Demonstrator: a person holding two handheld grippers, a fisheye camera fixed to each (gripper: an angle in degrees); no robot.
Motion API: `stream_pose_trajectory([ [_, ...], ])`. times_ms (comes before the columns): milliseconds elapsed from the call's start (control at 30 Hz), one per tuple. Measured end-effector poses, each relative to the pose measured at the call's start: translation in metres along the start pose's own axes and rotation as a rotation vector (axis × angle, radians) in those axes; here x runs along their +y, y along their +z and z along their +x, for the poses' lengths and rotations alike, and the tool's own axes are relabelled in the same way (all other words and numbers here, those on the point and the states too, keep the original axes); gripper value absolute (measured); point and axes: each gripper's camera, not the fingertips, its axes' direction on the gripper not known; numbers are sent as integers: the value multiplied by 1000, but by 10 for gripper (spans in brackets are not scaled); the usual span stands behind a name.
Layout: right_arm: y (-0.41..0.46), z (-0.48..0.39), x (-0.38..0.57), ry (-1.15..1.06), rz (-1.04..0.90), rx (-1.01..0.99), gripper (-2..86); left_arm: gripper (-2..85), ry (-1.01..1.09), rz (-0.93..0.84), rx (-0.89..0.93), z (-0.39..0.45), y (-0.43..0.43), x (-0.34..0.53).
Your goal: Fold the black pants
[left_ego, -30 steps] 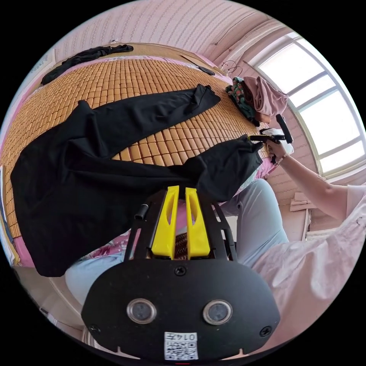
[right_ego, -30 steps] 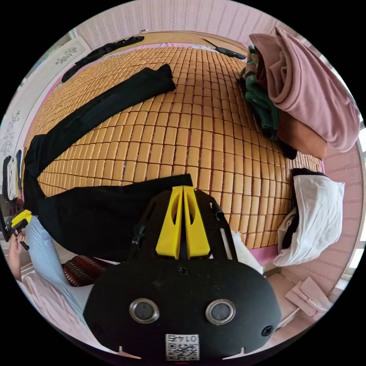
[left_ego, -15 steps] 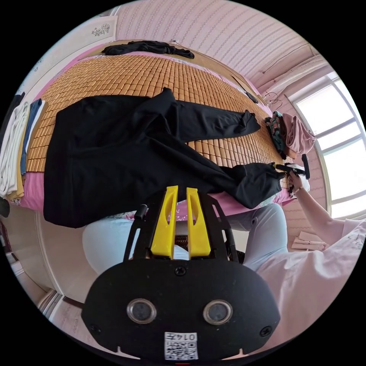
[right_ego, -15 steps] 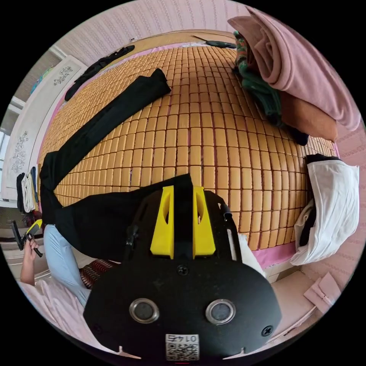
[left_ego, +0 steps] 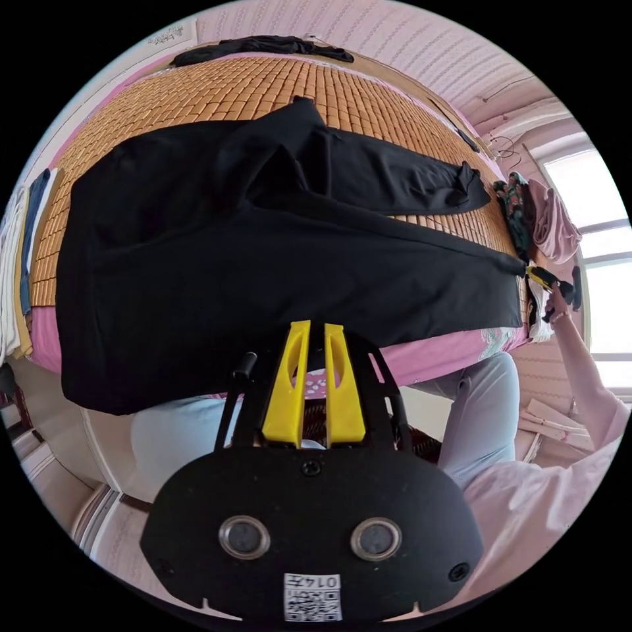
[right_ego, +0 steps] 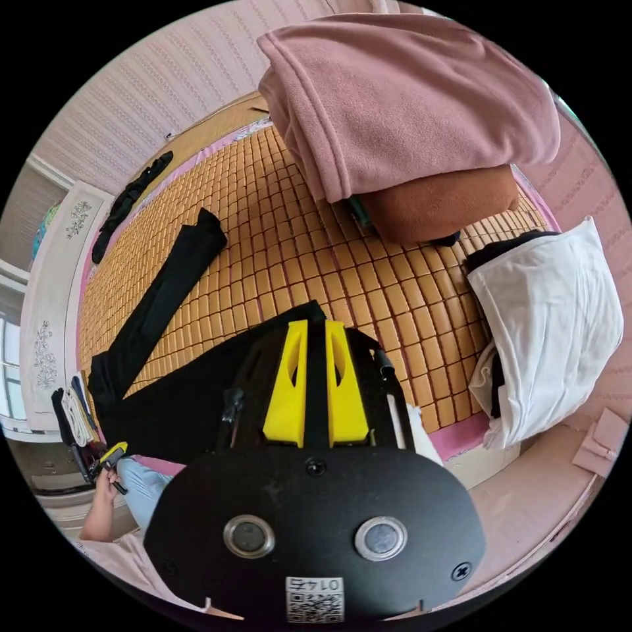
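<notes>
The black pants (left_ego: pixel 263 263) lie spread on a bamboo mat (left_ego: pixel 263 85) covering a bed, with the waist at the left hanging over the near edge. In the left gripper view, my left gripper (left_ego: pixel 315 326) has its jaws close together on the pants' near edge. The near leg runs taut to the right gripper (left_ego: pixel 541 276), held in a hand. In the right gripper view, my right gripper (right_ego: pixel 316 324) is shut on that leg's hem, with black cloth between the jaws. The other leg (right_ego: pixel 164 289) lies loose on the mat. The left gripper (right_ego: pixel 110 454) sits by the waist.
A pile of folded pink and brown clothes (right_ego: pixel 408 112) and a white garment (right_ego: pixel 553 329) sit on the mat (right_ego: pixel 296 250) close to the right gripper. Another dark garment (left_ego: pixel 263 45) lies at the far edge. Folded clothes (left_ego: pixel 16 263) are stacked at the left. The person's legs (left_ego: pixel 480 408) are against the bed.
The near leg, slack and rumpled before, now stretches straight toward the right gripper. The right jaws opened, then closed on the hem. The right camera moved closer to the clothes pile.
</notes>
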Motion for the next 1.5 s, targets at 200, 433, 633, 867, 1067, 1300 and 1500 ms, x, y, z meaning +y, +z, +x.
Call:
stream_pose_trajectory([
  [200,15,-22,70,-13,-82,80,128,72,-169,183,6,-69,-74,43],
  [433,28,-58,91,-3,-180,87,10,102,-579,321,20,-206,-131,109],
  [633,23,-73,78,123,-279,86,15,110,-715,385,62,-268,-147,149],
  [867,7,-326,17,-442,-166,284,65,113,-750,462,220,-315,-134,181],
  [1067,37,-661,43,-1117,-155,-48,75,98,-699,457,323,-344,-134,188],
  [1300,109,-932,131,-1467,-200,-3,93,24,-589,427,338,-346,-142,181],
  [1500,147,-999,169,-1604,-243,240,0,-8,-540,458,333,-345,-151,192],
])
